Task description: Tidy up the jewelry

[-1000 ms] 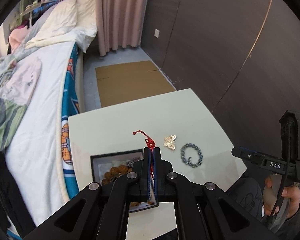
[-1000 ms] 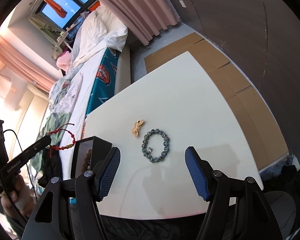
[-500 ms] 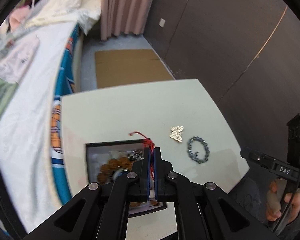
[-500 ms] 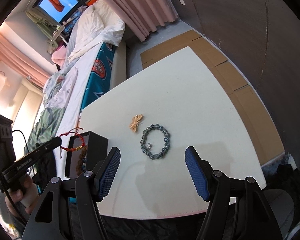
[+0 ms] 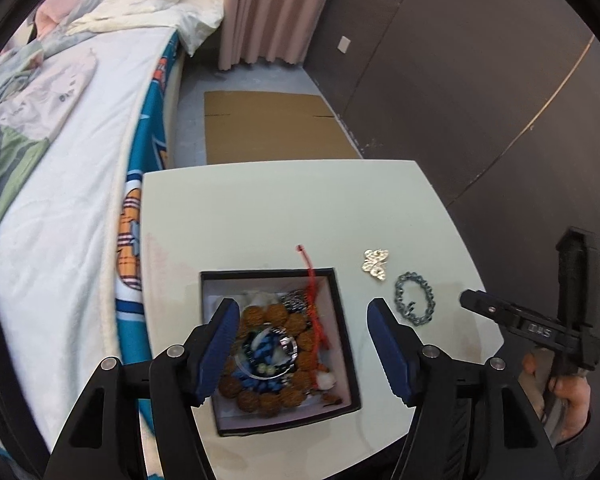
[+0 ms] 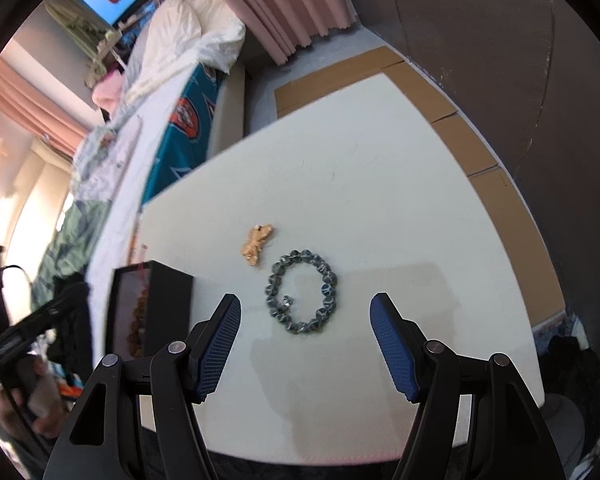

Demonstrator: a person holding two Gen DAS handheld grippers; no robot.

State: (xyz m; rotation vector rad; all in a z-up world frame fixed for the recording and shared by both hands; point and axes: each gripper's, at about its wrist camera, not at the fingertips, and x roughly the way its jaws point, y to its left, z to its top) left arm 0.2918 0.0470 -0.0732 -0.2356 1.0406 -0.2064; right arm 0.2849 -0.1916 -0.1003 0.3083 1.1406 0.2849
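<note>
Jewelry first: most of it now sits in the box (image 5: 342, 334) at the bed-side edge of the table (image 5: 260, 208), and the newest arrival is the red cord (image 5: 314, 304). A second ago that cord was pinched tight in the left gripper (image 5: 298, 342), held above the table; now the jaws are opening, nothing between the pads, and the cord lies draped over the bead pile with its tail trailing over the box's far wall onto the table. So that one counts as delivered, though the loose end may want tucking in.

The right gripper (image 6: 306, 344) stands wide apart, empty, just as it did a second ago, but it has slid in over the blue bracelet (image 6: 302, 292), which now lies between and just ahead of its fingers. That looks like the next pick.

Smallest of all, the gold clip (image 6: 257, 243) lies untouched just beside the bracelet, on the side nearer the box. Two pieces left out on the table by my count, then, bracelet and clip, and the box already looks fairly full.
</note>
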